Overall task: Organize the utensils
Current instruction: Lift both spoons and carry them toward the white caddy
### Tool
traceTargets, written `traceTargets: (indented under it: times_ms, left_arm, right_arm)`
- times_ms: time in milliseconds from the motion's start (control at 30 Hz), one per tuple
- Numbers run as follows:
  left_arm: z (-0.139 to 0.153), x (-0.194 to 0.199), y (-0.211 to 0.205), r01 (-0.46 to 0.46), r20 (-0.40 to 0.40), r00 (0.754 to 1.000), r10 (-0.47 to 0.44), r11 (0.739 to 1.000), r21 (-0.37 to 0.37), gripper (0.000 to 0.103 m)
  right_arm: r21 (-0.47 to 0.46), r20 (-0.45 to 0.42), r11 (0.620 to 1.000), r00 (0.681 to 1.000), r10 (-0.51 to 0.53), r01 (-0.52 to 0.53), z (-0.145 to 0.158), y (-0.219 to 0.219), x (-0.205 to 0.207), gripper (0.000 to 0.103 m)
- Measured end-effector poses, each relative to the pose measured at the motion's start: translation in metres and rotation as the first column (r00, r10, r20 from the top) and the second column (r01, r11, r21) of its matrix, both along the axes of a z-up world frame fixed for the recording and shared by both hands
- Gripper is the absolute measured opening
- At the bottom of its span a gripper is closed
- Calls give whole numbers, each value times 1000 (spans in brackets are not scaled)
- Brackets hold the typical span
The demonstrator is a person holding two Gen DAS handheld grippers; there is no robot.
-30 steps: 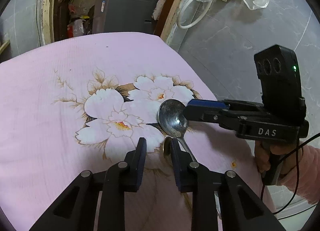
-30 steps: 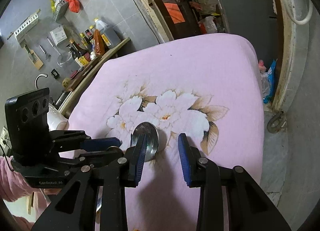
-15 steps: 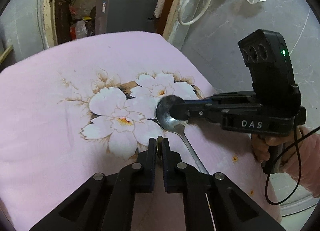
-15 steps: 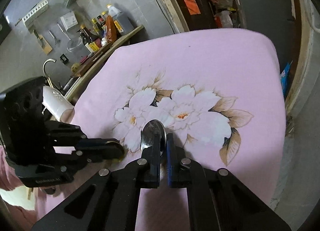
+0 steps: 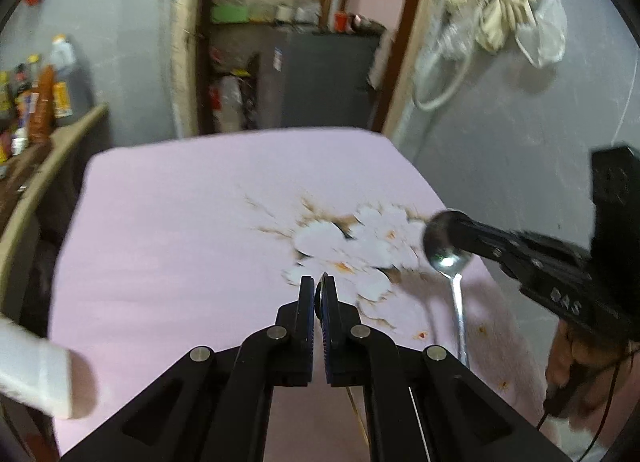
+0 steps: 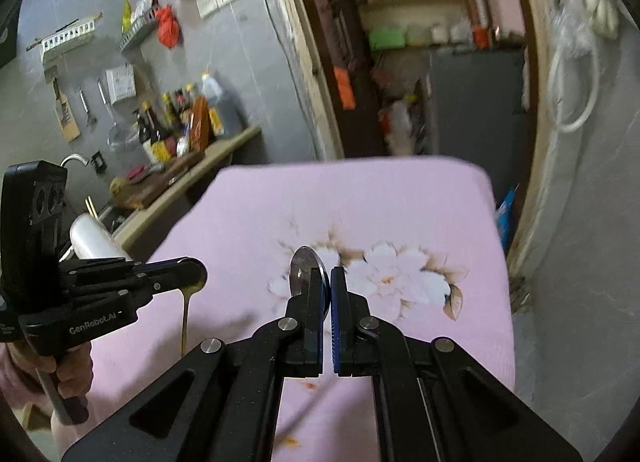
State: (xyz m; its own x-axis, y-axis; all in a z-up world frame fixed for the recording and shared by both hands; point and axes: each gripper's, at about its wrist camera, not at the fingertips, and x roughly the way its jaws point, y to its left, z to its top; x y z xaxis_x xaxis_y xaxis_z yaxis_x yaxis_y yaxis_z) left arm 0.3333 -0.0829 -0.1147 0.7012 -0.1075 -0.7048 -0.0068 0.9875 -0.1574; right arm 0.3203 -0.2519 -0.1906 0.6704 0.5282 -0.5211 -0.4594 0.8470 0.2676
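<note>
Lifted clear of the pink floral cloth [image 5: 168, 221] where they lay a second ago, two spoons now hang in the air, each pinched by its bowl so the handle dangles free below. The steel spoon [image 5: 446, 252] sits clamped in the right gripper [image 6: 326, 290], whose jaws were spread around it a moment earlier. The golden spoon [image 6: 186, 314] hangs from the left gripper [image 5: 318, 296], likewise pressed tight on it, apparently so both utensils can be carried off the table together for sorting.
</note>
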Motion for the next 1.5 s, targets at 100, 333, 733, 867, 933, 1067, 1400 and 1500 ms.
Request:
traceTargets:
  times_ms: [100,333,733,867,933,1067,1400,1500]
  left_arm:
    - [14,-16,13,-40,53,998,39,999,21,4]
    - [58,-56,55,-158,219,966,138,985,74,4]
    - [120,-108,145,-282,366,903,224,953,114,4]
    - [130,-125,185,-333,397,879,264,936,113,4]
    - [135,-134,206,-361,411,865,288,926,112,4]
    - [140,-151,243,-415,433,835,339,905,90,4]
    - [128,-181,317,-519,433,767,473,854,-14,4]
    - [116,-180,329,-532,425,761,491,846,-25,4]
  right_arm:
    - [-2,55,999,997,-52,52,20,8,-19,3]
    - [-7,247,989,959,-140,147,86,51,-62,3]
    - [25,440,990,887,-138,141,170,171,-99,3]
    - [45,471,991,872,-132,126,180,206,-107,3]
    - [52,485,992,865,-126,115,184,225,-110,3]
    - [61,512,993,851,-116,99,190,255,-116,3]
    - [68,569,996,817,-92,65,190,312,-123,3]
    - [32,594,998,802,-60,50,186,328,-122,3]
